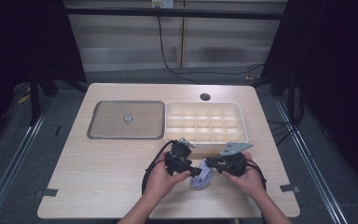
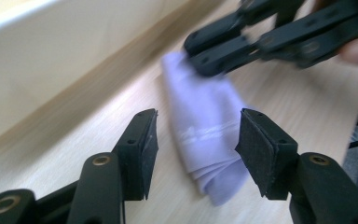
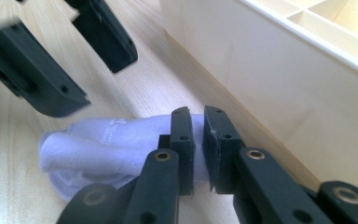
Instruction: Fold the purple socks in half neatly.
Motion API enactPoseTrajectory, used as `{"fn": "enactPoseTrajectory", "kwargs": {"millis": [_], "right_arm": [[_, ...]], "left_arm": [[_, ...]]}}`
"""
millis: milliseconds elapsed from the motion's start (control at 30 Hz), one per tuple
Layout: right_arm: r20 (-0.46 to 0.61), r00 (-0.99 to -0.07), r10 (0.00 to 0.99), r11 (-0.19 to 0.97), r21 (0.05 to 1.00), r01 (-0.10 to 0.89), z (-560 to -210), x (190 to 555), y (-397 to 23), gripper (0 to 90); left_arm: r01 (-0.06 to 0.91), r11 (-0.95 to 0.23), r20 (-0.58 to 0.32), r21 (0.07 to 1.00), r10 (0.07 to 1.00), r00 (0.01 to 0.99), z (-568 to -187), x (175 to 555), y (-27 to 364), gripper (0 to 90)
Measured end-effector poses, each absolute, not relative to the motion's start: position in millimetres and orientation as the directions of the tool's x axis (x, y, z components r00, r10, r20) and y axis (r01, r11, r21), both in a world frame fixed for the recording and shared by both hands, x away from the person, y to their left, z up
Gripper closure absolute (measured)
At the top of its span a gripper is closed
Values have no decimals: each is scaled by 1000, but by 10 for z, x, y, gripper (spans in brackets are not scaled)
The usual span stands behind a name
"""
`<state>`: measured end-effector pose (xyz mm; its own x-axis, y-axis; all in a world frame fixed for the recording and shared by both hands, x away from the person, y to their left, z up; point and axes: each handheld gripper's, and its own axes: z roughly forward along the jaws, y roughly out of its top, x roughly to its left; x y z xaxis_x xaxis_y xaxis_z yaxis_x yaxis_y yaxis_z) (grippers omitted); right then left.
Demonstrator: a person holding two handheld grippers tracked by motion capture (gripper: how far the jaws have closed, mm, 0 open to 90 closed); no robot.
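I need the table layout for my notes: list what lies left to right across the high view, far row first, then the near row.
Far row: flat grey lid → divided tray. Near row: left gripper → pale lilac cloth → right gripper.

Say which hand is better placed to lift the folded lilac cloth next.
Probably the right: the right tongs are nearly shut on the folded lilac cloth, while the left tongs stand open, pads clear of it.
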<state>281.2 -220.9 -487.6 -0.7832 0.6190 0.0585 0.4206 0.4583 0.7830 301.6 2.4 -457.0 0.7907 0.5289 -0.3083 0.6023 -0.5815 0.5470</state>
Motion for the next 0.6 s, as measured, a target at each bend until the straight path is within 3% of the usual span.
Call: {"fn": "enactPoseTrajectory", "kwargs": {"millis": [200, 333, 600], "right_arm": [[61, -780, 623, 450, 788, 421, -4883, 2799, -2247, 790], [79, -766, 637, 429, 790, 437, -4878, 2798, -2270, 727], [104, -739, 665, 396, 791, 467, -4766, 2798, -2404, 629]], "left_arm": [[600, -611, -305, 516, 523, 796, -4732, 2952, -112, 442], [595, -625, -300, 505, 519, 800, -4787, 2897, -198, 417], [583, -606, -304, 541, 505, 808, -4702, 2871, -174, 361]]}}
